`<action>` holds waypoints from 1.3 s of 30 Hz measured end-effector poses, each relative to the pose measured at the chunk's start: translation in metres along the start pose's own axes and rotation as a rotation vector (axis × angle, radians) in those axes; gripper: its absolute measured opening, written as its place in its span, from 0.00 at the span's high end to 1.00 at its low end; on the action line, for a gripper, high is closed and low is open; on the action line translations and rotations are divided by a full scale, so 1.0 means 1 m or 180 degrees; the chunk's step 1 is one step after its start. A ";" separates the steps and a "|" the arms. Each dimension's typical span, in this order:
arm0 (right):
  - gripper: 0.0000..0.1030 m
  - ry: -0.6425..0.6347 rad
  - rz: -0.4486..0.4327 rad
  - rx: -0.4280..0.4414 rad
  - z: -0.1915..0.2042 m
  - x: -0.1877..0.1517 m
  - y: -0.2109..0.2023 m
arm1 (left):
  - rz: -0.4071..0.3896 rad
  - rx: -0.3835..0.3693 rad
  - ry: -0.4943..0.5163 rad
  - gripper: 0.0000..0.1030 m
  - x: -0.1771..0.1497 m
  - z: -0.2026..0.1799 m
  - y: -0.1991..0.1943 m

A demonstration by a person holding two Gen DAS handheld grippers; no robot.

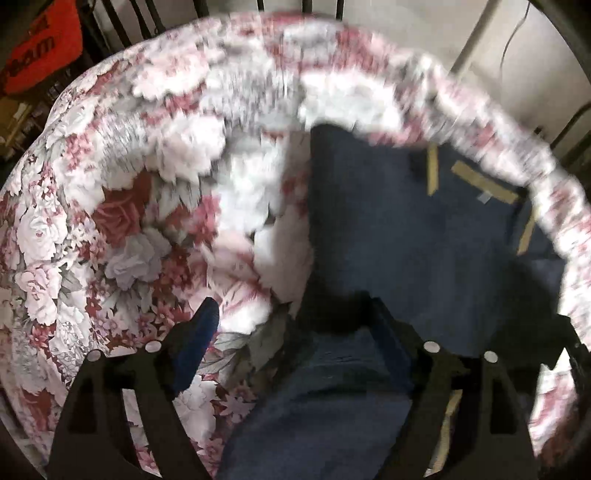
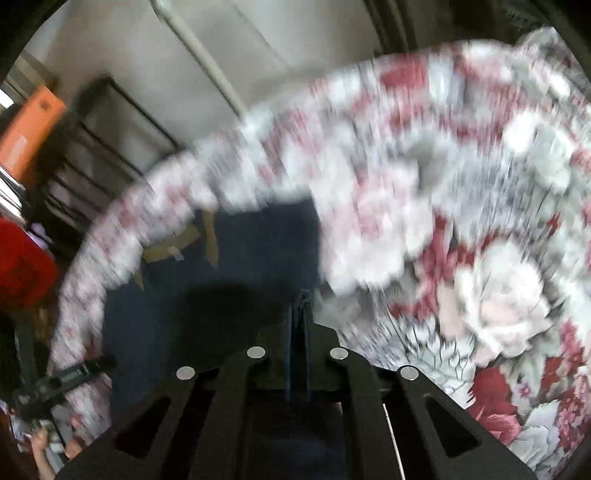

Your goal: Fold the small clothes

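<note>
A navy blue garment [image 1: 399,236] lies on a floral red-and-white cloth [image 1: 110,229]; tan trim strips [image 1: 484,182] show near its far edge. In the left wrist view my left gripper [image 1: 291,314] is spread open; its left fingertip [image 1: 207,314] is over the floral cloth and the right finger [image 1: 384,317] is against the navy fabric, part of which bunches between the fingers. In the right wrist view my right gripper [image 2: 300,299] is shut on a thin folded edge of the navy garment [image 2: 236,266]. Both views are motion-blurred.
The floral cloth [image 2: 461,221] covers a round-looking surface and fills most of both views. Beyond its far edge are a pale wall, dark metal bars [image 1: 122,22] and an orange-red object [image 1: 37,48]. The other gripper's body [image 2: 62,380] shows at lower left in the right wrist view.
</note>
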State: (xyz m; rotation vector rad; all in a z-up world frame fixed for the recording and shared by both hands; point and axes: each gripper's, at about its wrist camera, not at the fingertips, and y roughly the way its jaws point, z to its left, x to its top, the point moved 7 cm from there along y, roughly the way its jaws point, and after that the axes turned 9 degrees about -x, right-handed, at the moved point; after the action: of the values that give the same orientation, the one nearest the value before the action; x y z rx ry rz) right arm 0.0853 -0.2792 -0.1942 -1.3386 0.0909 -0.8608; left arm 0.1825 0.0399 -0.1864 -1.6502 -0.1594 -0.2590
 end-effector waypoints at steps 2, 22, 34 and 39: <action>0.73 0.0077 0.0004 -0.0093 -0.011 -0.002 0.006 | 0.0162 0.0135 0.0080 0.12 -0.007 0.001 0.018; 0.82 -0.0459 -0.0651 0.0148 0.056 0.008 -0.033 | -0.0696 -0.0083 0.0052 0.06 0.026 0.014 -0.039; 0.94 -0.0670 -0.0132 0.0054 0.068 -0.010 0.014 | -0.0225 -0.0187 0.0256 0.05 0.052 -0.013 0.044; 0.94 -0.0938 -0.0119 0.0127 0.085 -0.030 -0.011 | -0.0432 -0.0562 0.0378 0.06 0.044 -0.031 0.002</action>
State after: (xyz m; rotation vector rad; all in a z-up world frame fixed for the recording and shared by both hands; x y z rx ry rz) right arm 0.1033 -0.1924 -0.1730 -1.4190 -0.1807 -0.6848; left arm 0.2229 0.0065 -0.1745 -1.7960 -0.1625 -0.4848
